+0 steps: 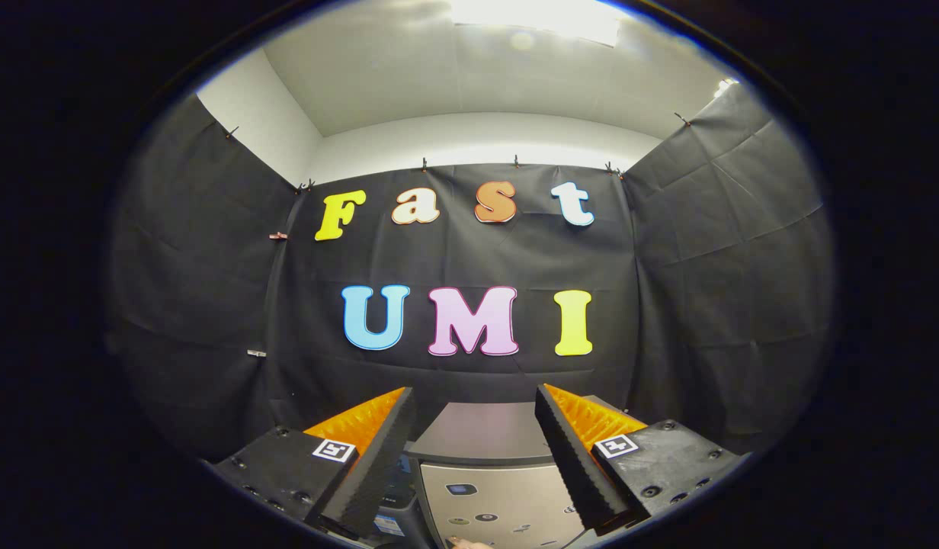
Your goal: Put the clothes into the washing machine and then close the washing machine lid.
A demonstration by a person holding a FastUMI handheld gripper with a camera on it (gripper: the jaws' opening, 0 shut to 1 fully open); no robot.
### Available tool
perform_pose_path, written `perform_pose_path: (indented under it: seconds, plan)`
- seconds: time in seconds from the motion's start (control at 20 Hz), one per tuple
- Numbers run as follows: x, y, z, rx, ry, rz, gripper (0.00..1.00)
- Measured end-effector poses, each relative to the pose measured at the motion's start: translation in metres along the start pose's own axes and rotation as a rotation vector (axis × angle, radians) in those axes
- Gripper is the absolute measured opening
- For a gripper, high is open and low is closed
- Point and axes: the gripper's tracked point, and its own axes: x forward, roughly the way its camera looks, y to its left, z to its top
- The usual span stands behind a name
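Between the two fingers, in the gripper view, stood the washing machine (488,473), a grey box whose flat, dark grey lid (485,431) lay down across its top and looked shut. Its pale front panel faced the camera and carried a few small dark marks and buttons, too small to make out. The gripper (475,404) was held level with its fingers spread wide apart and nothing between them; the machine sat just ahead of and below the fingertips, not touching either one. Each finger had a ribbed inner pad, and a small square black-and-white marker (334,450) sat on the gripper body behind each of them. Beside the machine, under the left finger, a dark object with a blue label showed in part, too hidden to name. Beyond the machine hung the booth wall (210,305) of creased black cloth, clipped along its upper edge to a white wall, and above that a white ceiling with a bright lamp (538,15). No clothes could be made out among these things
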Motion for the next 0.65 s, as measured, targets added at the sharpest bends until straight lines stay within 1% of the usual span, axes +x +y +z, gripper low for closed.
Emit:
perform_pose_path:
  seconds: [0.3,0.65]
  plan:
    - [0.0012,-0.0050,0.0006,0.014,0.001,-0.013,0.98]
    - [0.0024,-0.0041,-0.0030,0.016,0.010,-0.006,0.98]
